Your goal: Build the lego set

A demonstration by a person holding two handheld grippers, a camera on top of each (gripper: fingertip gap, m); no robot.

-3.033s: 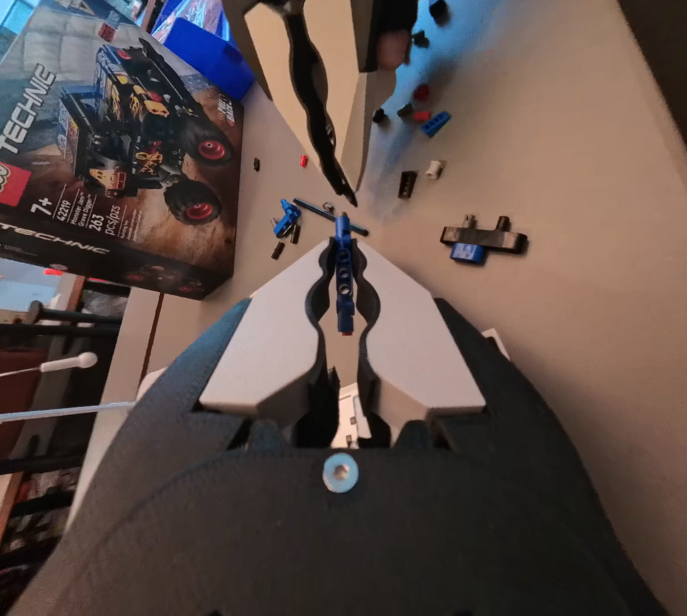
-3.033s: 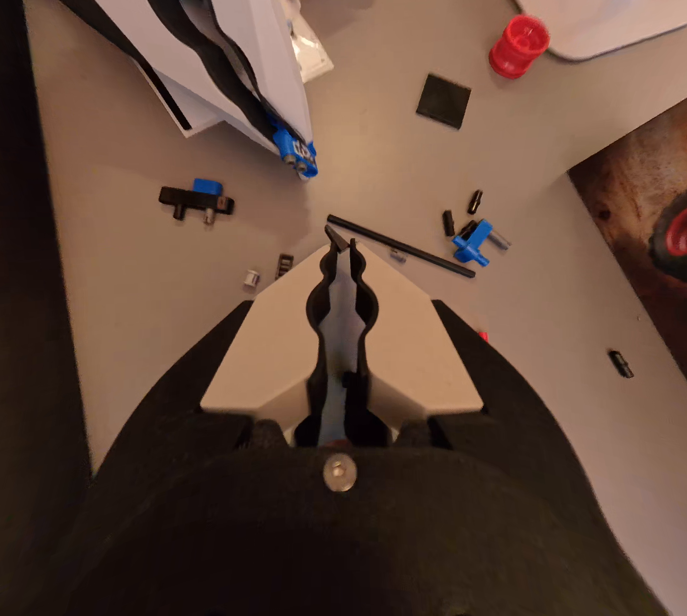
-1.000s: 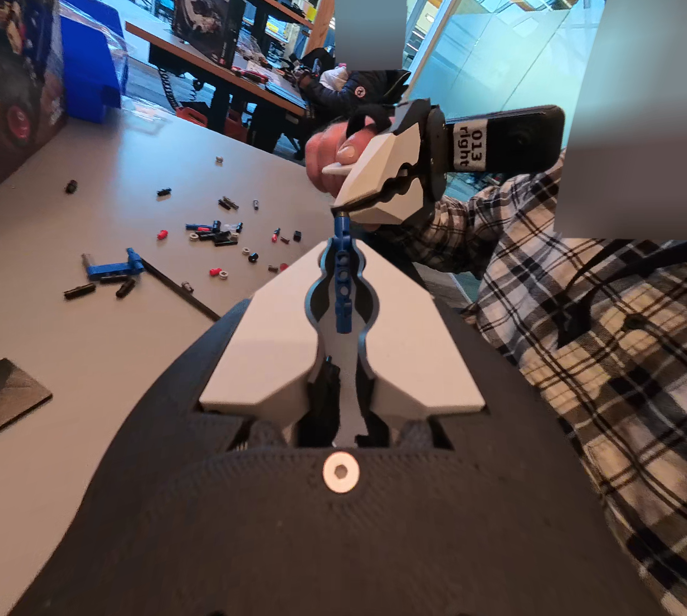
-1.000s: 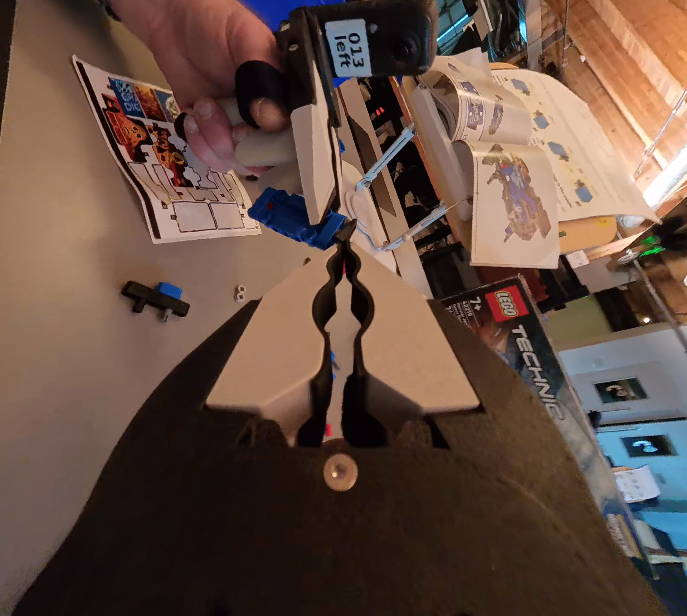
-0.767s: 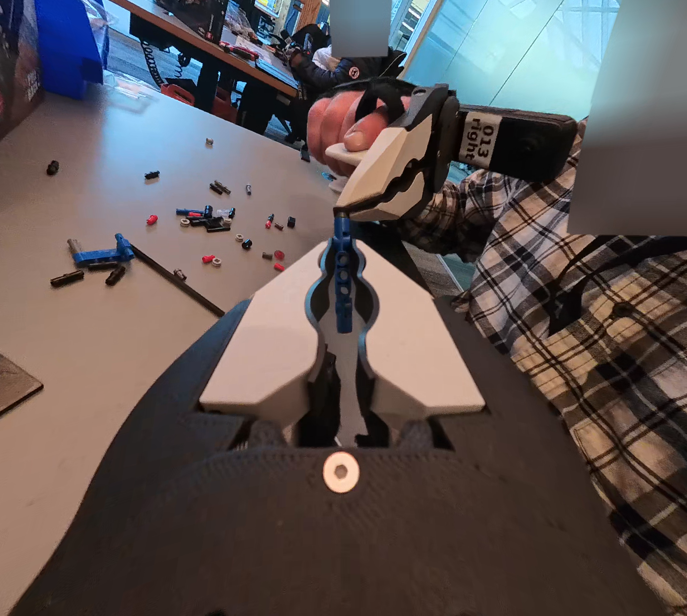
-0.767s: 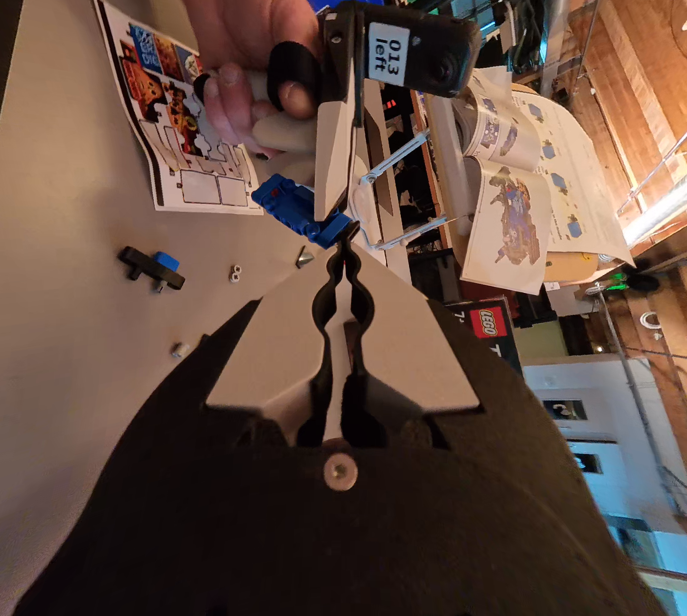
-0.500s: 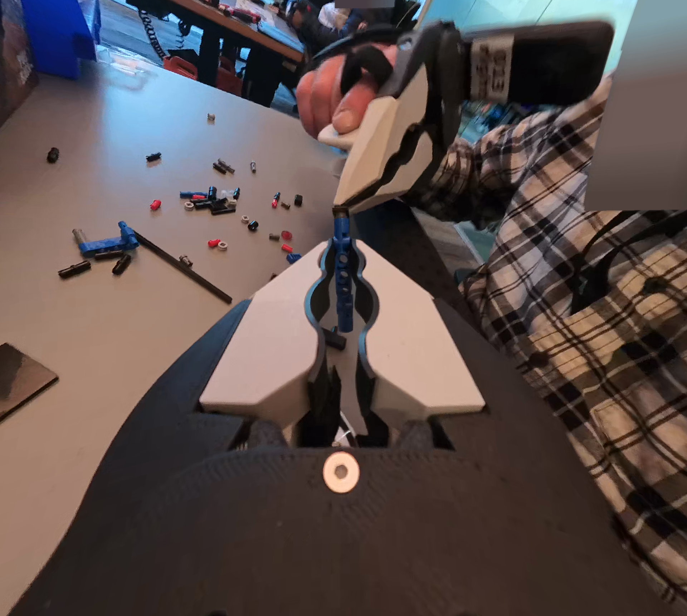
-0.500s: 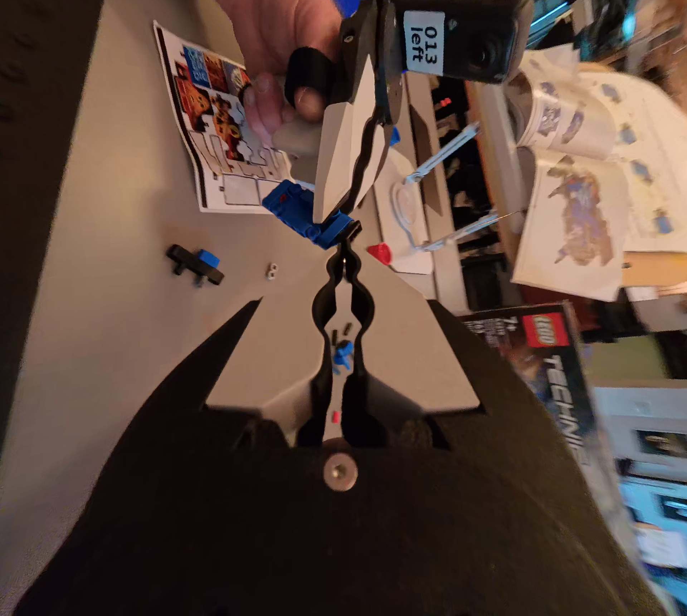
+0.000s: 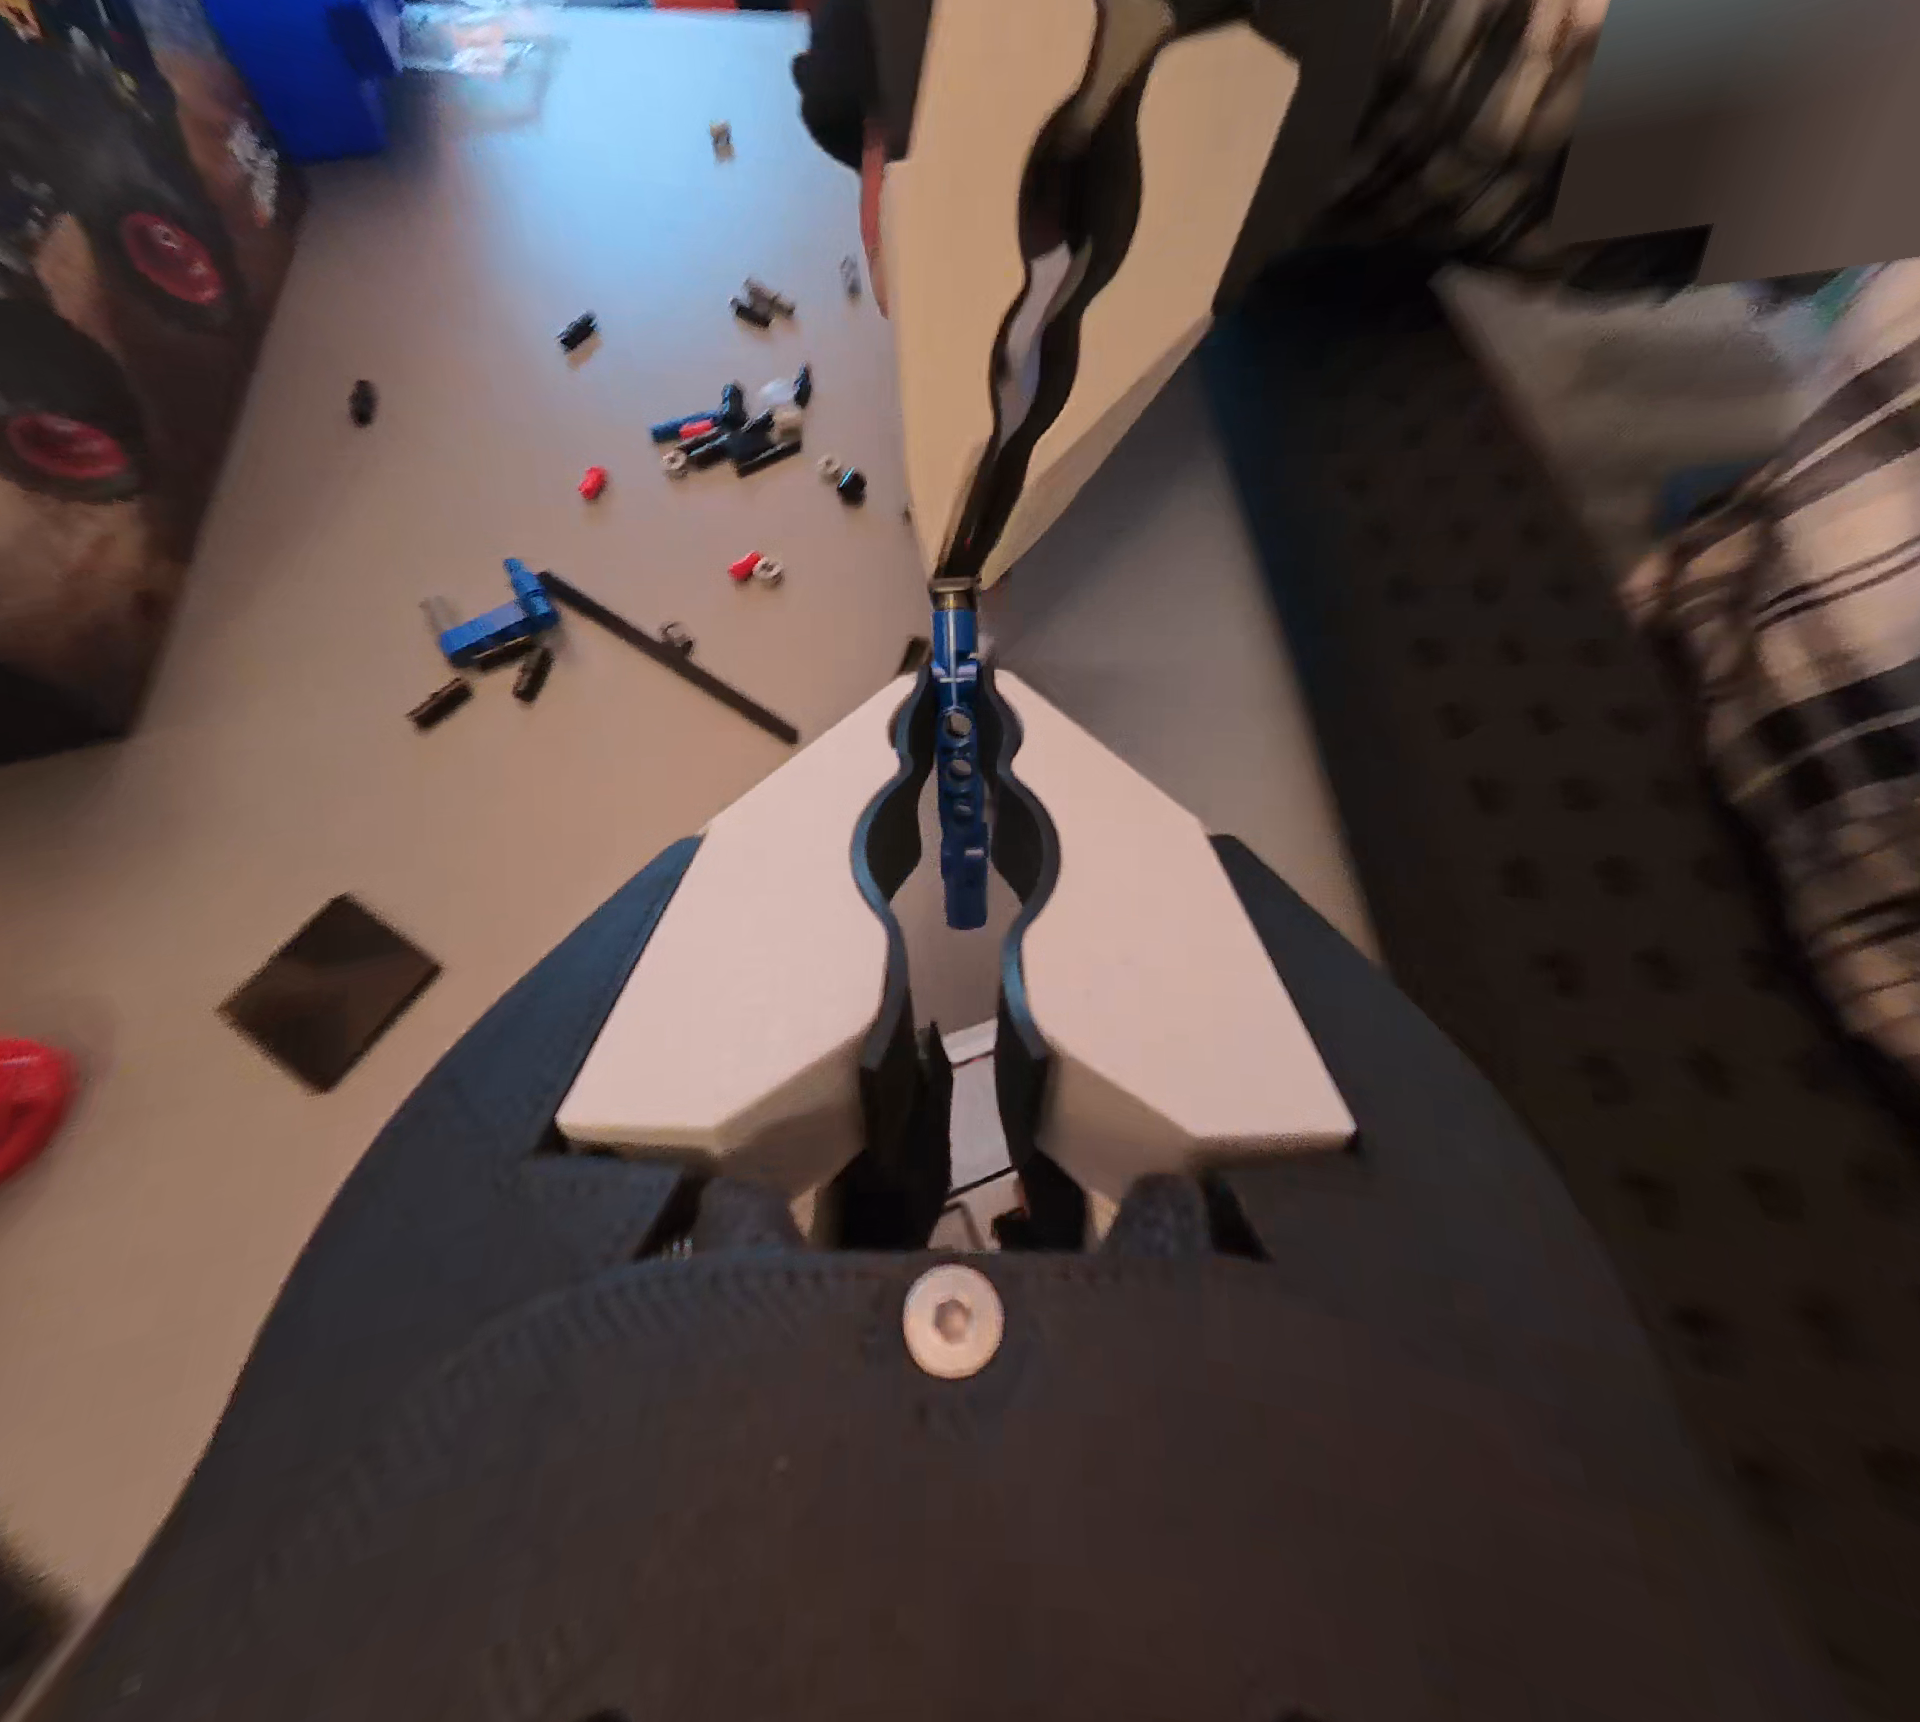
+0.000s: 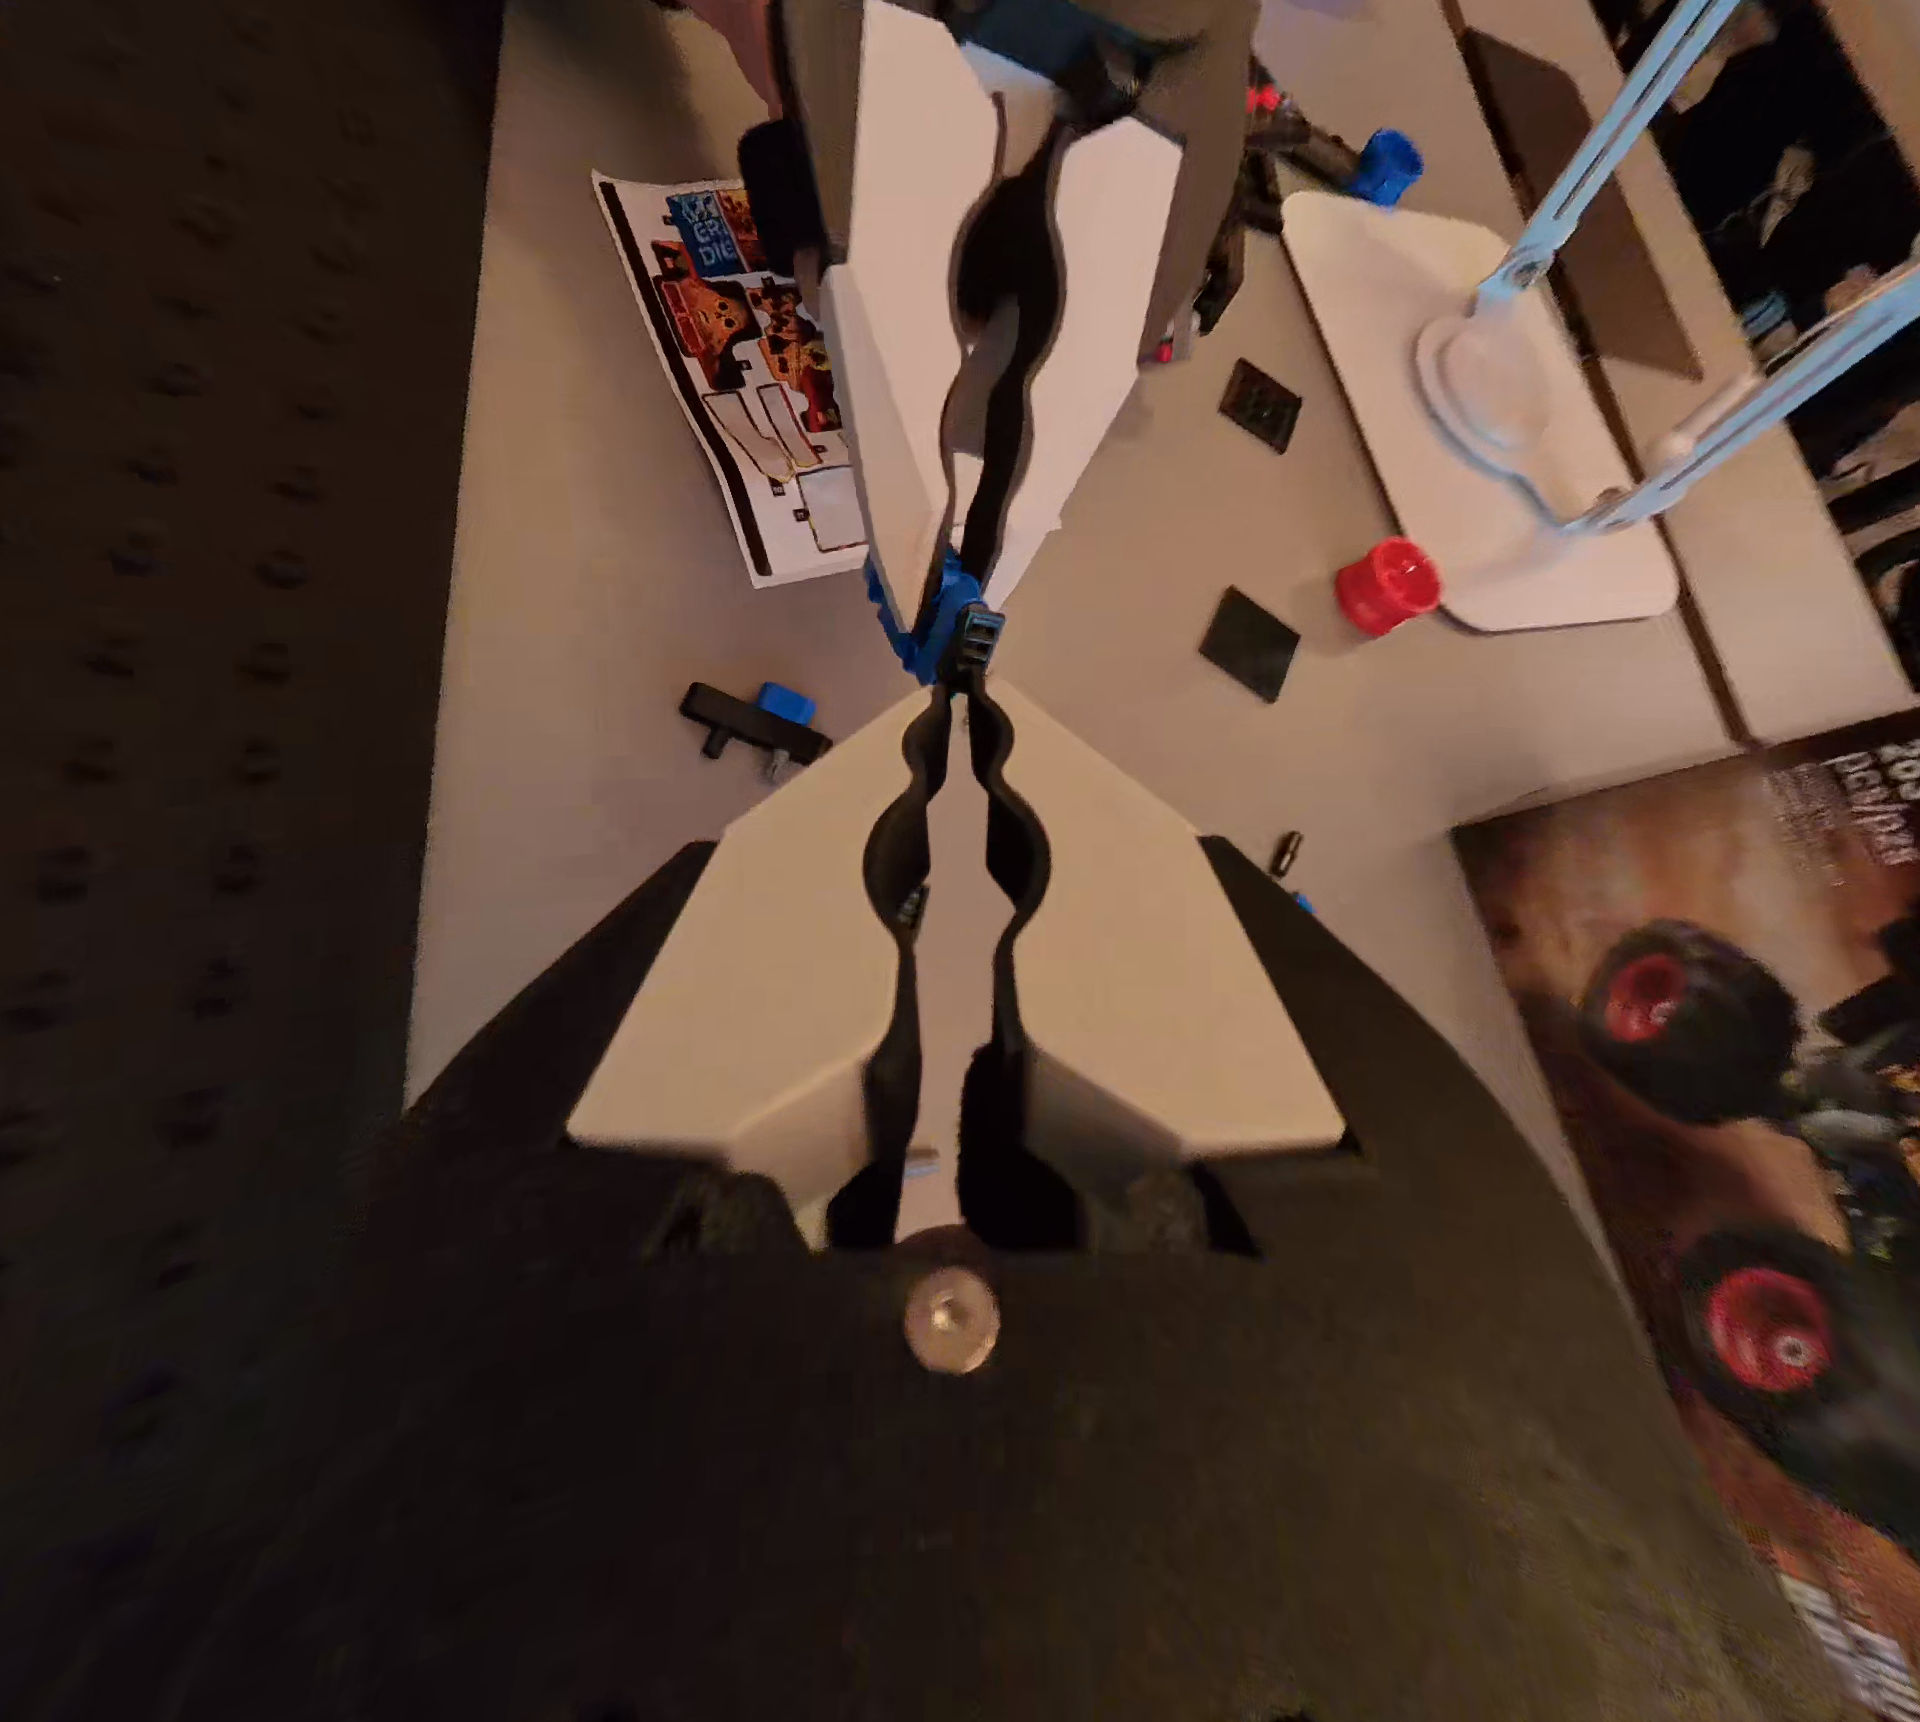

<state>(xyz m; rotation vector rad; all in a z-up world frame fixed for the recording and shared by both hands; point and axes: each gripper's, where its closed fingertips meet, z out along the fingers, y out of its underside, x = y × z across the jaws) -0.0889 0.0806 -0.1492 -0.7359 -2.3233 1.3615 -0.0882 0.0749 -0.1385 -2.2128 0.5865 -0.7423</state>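
Observation:
My left gripper is shut on a blue beam with a row of holes, held upright between the fingers. My right gripper is shut on a small black pin at its very tips. The two grippers meet tip to tip above the table. In the left wrist view the right gripper comes down from above and its pin touches the top end of the beam. In the right wrist view the left gripper holds the blue beam against the pin.
Loose small pieces, a black axle and a blue connector lie on the grey table. The set's box and a blue bin stand at the left. A sticker sheet, a black-and-blue subassembly, a red hub and a white stand base lie nearby. The tips of both grippers are at nearly the same place. The black-and-blue subassembly is about 6 cm from my left fingertips.
Both grippers have tipped from a level view to looking down on the table. They stay tip to tip, the pin still against the beam's end.

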